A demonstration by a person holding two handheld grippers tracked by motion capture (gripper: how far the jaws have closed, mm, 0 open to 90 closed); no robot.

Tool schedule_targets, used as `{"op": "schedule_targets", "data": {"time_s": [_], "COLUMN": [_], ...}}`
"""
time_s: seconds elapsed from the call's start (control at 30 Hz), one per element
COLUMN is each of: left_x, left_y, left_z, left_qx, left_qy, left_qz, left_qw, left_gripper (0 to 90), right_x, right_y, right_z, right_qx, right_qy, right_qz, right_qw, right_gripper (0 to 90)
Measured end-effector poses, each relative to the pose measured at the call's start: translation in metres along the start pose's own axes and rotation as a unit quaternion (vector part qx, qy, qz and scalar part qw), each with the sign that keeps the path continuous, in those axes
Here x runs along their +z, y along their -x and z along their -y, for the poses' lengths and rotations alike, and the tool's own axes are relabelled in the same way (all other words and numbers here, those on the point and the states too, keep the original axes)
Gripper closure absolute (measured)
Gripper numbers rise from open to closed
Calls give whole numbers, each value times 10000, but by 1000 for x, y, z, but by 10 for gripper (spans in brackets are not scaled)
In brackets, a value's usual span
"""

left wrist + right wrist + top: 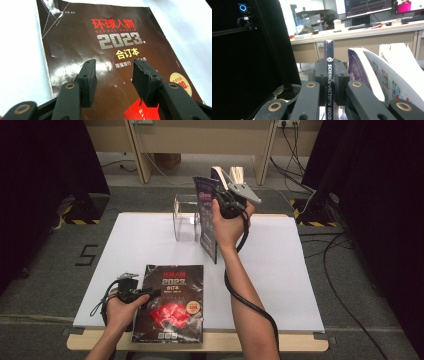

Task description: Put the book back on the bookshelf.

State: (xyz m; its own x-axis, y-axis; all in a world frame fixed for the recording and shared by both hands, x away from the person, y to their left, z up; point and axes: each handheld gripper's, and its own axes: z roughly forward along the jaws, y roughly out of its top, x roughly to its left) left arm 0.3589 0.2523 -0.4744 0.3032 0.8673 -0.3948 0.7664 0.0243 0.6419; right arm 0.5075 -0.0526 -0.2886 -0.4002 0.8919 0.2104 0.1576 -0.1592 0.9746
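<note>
At the near edge of the white rectangular surface (280, 285), left of its middle, a dark glossy magazine with red and silver cover lettering (170, 302) is seen lying flat, its bottom edge reaching past the white top onto the wooden rim. The left claw (150, 293) is held low at this magazine's left edge, and in the left gripper view its jaws are seen standing apart above the cover (112, 50), with nothing pinched between them. Farther back, near the middle of the far edge, a thin dark-blue magazine with white spine lettering (209, 220) is held upright and raised in the right claw (226, 195); in the right gripper view the jaws are seen clamped on its spine (329, 72). Just behind it, at the far edge, a clear acrylic rack (184, 217) is seen standing.
</note>
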Motion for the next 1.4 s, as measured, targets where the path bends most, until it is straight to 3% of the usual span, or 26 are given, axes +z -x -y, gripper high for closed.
{"op": "schedule_targets", "data": {"time_s": [1.0,1.4], "left_x": [-1,-1], "left_y": [-2,-2], "left_z": [-1,-1], "left_qx": [-17,-14], "left_qy": [44,48], "left_qz": [-8,-20], "left_qw": [10000,10000], "left_gripper": [535,536], "right_x": [19,29], "right_y": [4,5], "right_z": [0,-2], "right_qx": [-48,-59], "right_qy": [31,170], "right_qz": [168,217], "right_qw": [9998,9996], "right_gripper": [846,846]}}
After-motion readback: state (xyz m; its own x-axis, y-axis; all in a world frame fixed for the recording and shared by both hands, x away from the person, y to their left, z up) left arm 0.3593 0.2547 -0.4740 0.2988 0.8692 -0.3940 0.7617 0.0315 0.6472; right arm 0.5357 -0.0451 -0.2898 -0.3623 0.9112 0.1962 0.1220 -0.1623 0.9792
